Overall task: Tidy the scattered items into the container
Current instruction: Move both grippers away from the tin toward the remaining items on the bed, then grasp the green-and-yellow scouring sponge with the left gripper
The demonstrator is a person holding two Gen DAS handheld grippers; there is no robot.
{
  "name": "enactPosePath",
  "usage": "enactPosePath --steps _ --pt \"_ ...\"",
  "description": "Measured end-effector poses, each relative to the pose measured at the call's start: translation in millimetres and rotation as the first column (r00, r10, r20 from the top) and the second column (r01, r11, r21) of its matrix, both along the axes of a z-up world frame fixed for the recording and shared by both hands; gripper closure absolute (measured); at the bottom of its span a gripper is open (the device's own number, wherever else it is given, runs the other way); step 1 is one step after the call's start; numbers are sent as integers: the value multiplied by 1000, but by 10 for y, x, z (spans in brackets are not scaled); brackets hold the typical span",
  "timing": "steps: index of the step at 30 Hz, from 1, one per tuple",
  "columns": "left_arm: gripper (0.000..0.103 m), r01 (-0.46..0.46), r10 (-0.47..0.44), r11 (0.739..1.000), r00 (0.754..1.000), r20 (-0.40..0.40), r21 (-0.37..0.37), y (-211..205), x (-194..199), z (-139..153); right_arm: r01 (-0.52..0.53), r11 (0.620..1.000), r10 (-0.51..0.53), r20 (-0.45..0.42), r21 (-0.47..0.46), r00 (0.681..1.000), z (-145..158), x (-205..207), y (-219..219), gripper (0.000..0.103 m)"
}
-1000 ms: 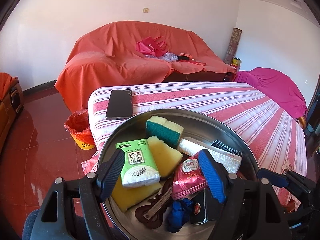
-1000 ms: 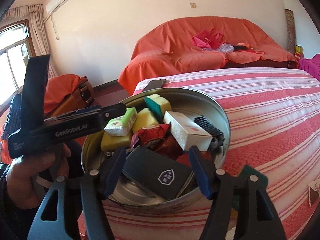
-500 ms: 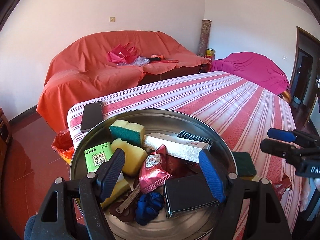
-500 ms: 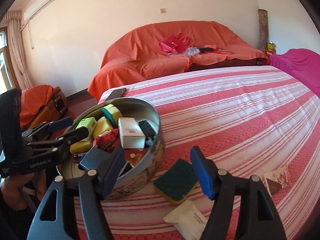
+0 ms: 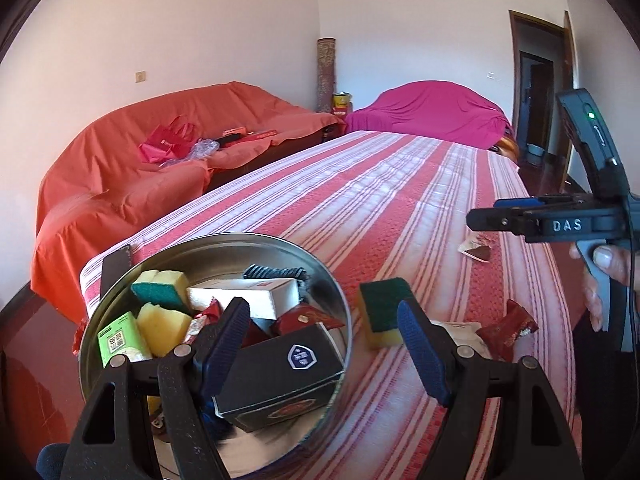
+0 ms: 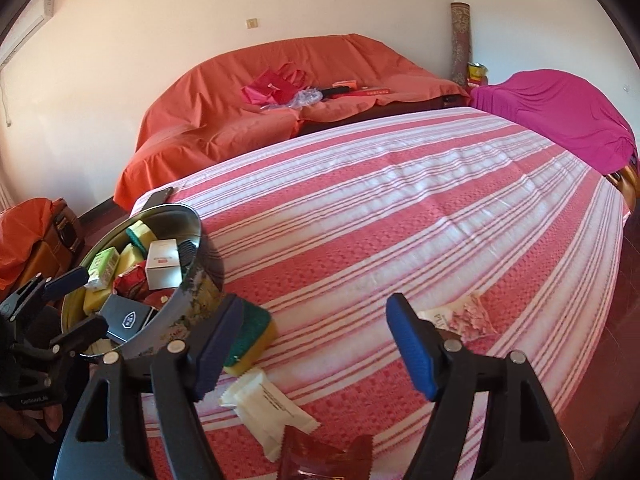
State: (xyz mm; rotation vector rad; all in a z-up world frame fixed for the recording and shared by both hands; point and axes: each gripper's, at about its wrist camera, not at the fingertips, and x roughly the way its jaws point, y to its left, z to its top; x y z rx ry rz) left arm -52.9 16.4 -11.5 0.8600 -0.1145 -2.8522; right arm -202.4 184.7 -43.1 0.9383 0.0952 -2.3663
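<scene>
In the left wrist view, the left tool (image 5: 324,344) has its jaws spread with nothing pinched between them; it hangs over the edge of the round metal tin (image 5: 332,280), which stands at the corner of the striped counter (image 5: 400,200). The tin holds a dark box (image 5: 280,372), a white box (image 5: 256,292), yellow sponges and a green packet. Just beside the tin, on the cloth, lies a green-and-yellow sponge (image 5: 382,310) — and further right a red wrapper (image 5: 506,328). The right tool (image 5: 504,216) is seen at the right edge, held by a hand (image 5: 600,276).

In the right wrist view, the right tool (image 6: 312,344) is opening, with nothing between its jaws. Below it lie the sponge (image 6: 252,336), a white sachet (image 6: 268,408), a red wrapper (image 6: 320,456) and a pink wrapper (image 6: 464,316) — all outside the tin (image 6: 188,284).
</scene>
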Motion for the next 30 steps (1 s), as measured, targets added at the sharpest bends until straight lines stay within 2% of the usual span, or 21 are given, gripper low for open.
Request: enactPosePath --steps 8,11,14,18,23,30 --pt "25 167 -166 985 985 38 -38 456 3 -96 156 987 -154 68 -29 986 -40 -205 502 28" --pt "25 230 -228 973 972 64 -26 597 7 -148 239 970 -233 109 -53 966 -58 -295 767 27" --pt "25 255 -252 967 964 87 -28 684 -15 -191 302 952 -293 148 -43 945 -98 -402 994 27" --pt "25 248 -247 969 964 103 -1 646 -78 -200 328 944 -318 171 -33 932 -123 -474 1159 27" --pt "25 204 -215 974 968 133 96 506 -274 -217 336 942 -324 220 -16 920 -252 -538 1164 24" --pt "25 92 -116 989 969 217 118 417 -746 -171 309 951 -299 262 4 917 -412 -655 1003 23"
